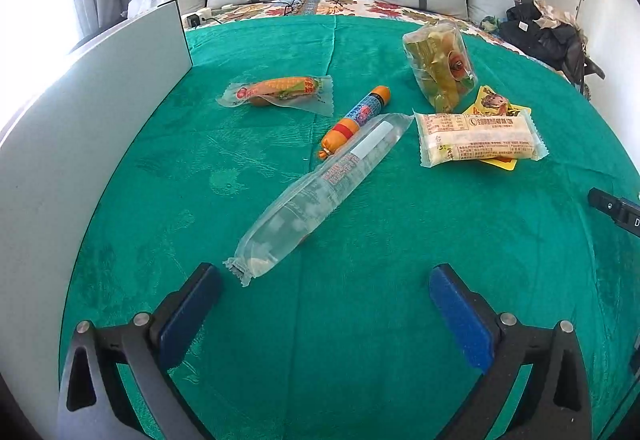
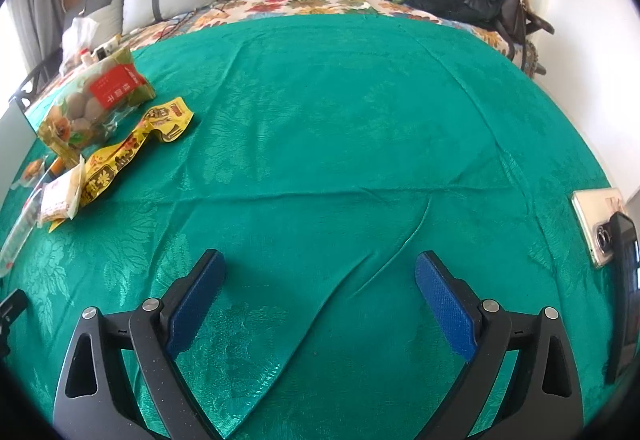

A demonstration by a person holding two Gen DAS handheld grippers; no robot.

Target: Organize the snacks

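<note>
Left wrist view: left gripper (image 1: pixel 326 276) jaws spread wide, empty, over green cloth (image 1: pixel 400 240); clear long packet (image 1: pixel 320 192) just ahead, orange sausage (image 1: pixel 356 120) touching it, Chinese label print unreadable. Right gripper (image 2: pixel 320 272) also spread, empty; snacks far left.

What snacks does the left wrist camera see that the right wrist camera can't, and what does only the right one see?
Only the left wrist view shows the corn pack whole, the orange sausage clearly, and the left tool, open. Only the right wrist view shows the phone and the right tool, open. Both show the green cloth, the clear long pack, the white cake pack, the yellow packet and the big snack bag.
</note>
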